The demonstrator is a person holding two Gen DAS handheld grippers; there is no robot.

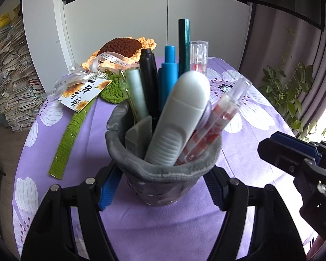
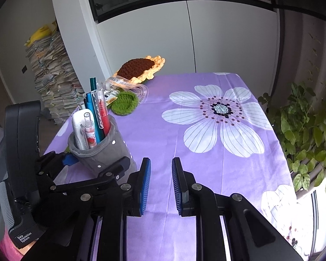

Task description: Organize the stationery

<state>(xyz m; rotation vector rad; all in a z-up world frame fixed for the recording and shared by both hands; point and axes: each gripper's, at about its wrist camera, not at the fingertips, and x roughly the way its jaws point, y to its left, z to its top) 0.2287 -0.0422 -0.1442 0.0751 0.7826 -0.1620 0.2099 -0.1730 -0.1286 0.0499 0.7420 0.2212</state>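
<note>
A grey fabric pen holder (image 1: pixel 163 174) stands upright on the purple flowered tablecloth (image 1: pixel 250 156), full of stationery: a white correction tape (image 1: pixel 180 121), blue (image 1: pixel 168 71), black and teal pens, and clear red pens (image 1: pixel 217 119). My left gripper (image 1: pixel 160 189) has its blue pads on both sides of the holder's base and is shut on it. In the right wrist view the holder (image 2: pixel 104 150) sits at the left with the left gripper around it. My right gripper (image 2: pixel 161 187) is open and empty, low over the cloth to the right of the holder.
A crocheted sunflower (image 2: pixel 139 67) with a green stem (image 1: pixel 69 134), ribbon and tag lies at the table's far left. A leafy plant (image 2: pixel 304 130) stands off the right edge. White cupboards and a paper stack (image 2: pixel 54 80) are behind.
</note>
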